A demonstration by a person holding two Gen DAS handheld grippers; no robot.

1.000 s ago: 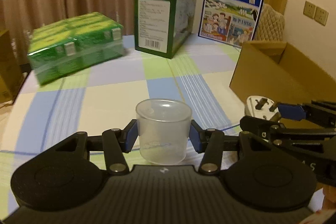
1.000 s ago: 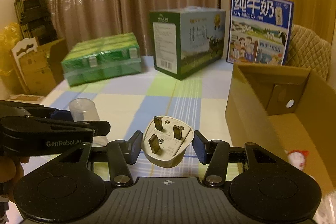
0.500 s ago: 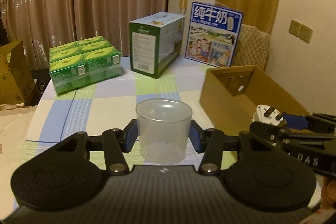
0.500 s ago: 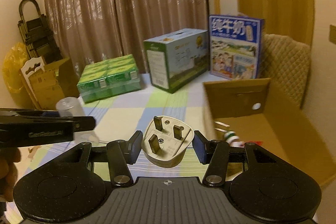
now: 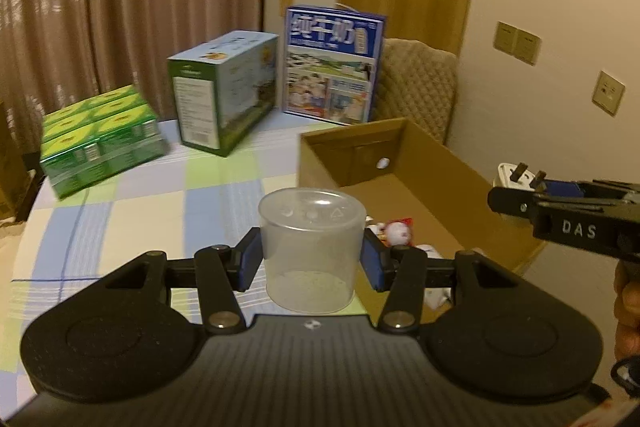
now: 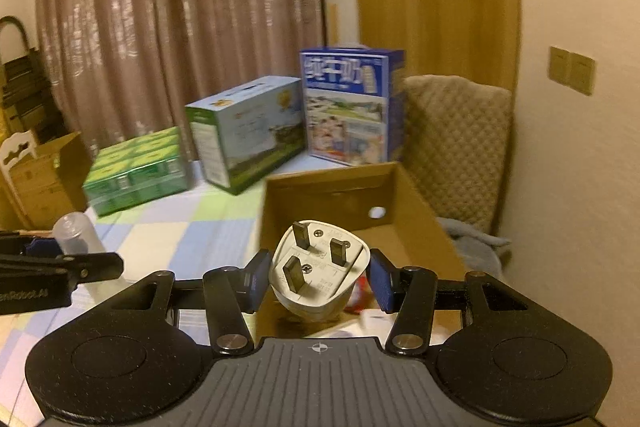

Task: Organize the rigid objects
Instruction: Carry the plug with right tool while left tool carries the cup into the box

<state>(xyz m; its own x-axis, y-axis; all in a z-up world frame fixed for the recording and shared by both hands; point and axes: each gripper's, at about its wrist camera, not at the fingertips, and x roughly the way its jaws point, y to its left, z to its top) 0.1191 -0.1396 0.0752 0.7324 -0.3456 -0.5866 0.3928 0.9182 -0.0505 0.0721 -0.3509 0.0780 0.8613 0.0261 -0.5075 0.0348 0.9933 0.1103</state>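
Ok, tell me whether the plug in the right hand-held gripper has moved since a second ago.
Yes. The plug was over the checked tablecloth, left of the cardboard box; now it is held over the box's open top, carried rightward and forward.

Left gripper [image 5: 312, 259] pitched downward, blue-padded fingers [image 5: 250, 263] pinching a clear cup [image 5: 311, 253], right gripper [image 6: 318, 277] alongside at a similar downward tilt, fingers [image 6: 380, 281] clamped on a white plug [image 6: 318, 275], both raised off the desk

A translucent plastic cup [image 5: 311, 247], upright and empty, sits clamped above the near rim of the open cardboard box [image 5: 440, 163]. A white three-pin plug adapter [image 6: 318, 273], prongs tilted upward, is held over the same box.
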